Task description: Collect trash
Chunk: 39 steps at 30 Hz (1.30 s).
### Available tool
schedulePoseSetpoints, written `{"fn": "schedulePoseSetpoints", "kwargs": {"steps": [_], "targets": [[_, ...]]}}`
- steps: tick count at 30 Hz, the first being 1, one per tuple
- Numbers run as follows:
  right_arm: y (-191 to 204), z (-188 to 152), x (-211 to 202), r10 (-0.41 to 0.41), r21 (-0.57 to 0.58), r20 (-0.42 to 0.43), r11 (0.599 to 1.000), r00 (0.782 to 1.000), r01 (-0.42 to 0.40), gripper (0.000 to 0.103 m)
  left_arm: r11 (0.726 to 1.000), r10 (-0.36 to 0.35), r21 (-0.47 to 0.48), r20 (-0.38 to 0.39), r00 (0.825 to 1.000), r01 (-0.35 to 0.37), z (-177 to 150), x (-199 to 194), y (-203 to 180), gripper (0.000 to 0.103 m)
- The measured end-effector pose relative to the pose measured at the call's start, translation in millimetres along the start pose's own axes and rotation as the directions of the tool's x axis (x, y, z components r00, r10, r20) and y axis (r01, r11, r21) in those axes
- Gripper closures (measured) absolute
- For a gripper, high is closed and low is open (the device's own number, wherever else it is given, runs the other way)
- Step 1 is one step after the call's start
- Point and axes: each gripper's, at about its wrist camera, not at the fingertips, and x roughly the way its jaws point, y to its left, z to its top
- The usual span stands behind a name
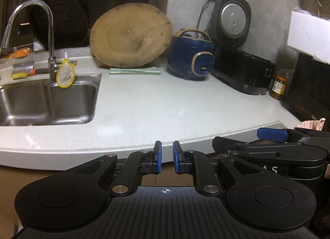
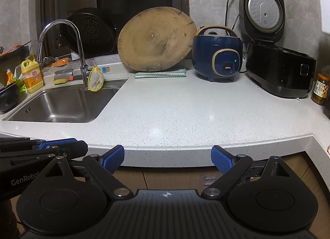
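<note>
Kitchen counter (image 2: 175, 115) beside sink (image 2: 68, 105). Left gripper (image 1: 166, 159) nearly closed, narrow gap, holding nothing. Right gripper (image 2: 167, 159) spread wide, empty. No trash visible. Likely searching step; next move calls for spotting trash.

Tabletop (image 2: 175, 115): sink (image 2: 61, 105) left, faucet (image 2: 82, 68) behind it; round wooden board (image 2: 156, 41) leaning at back centre; blue cooker (image 2: 216, 53), open black cooker (image 2: 278, 68) right; jar (image 2: 320, 88) far right.

A crumpled pinkish scrap (image 1: 311, 124) lies on the surface (image 1: 165, 105) at three o'clock, partly hidden; its kind is unclear.
</note>
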Motion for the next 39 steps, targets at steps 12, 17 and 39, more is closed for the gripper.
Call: {"fn": "schedulePoseSetpoints", "kwargs": {"steps": [12, 17, 39], "targets": [[-1.7, -3.4, -2.7, -0.003, 0.010, -0.002, 1.000, 1.000, 0.003, 0.011, 1.000, -0.004, 0.002, 0.003, 1.000, 0.004, -1.4, -3.8, 2.3, 0.088], [-1.1, -4.6, -4.8, -0.005, 0.010, -0.001, 1.000, 1.000, 0.005, 0.011, 1.000, -0.009, 0.000, 0.007, 1.000, 0.009, -1.7, -5.6, 4.0, 0.088], [-5.0, -5.4, -7.3, -0.011, 0.019, 0.005, 1.000, 1.000, 0.011, 0.011, 1.000, -0.024, 0.019, 0.009, 1.000, 0.023, -0.5, -3.7, 4.9, 0.088]]}}
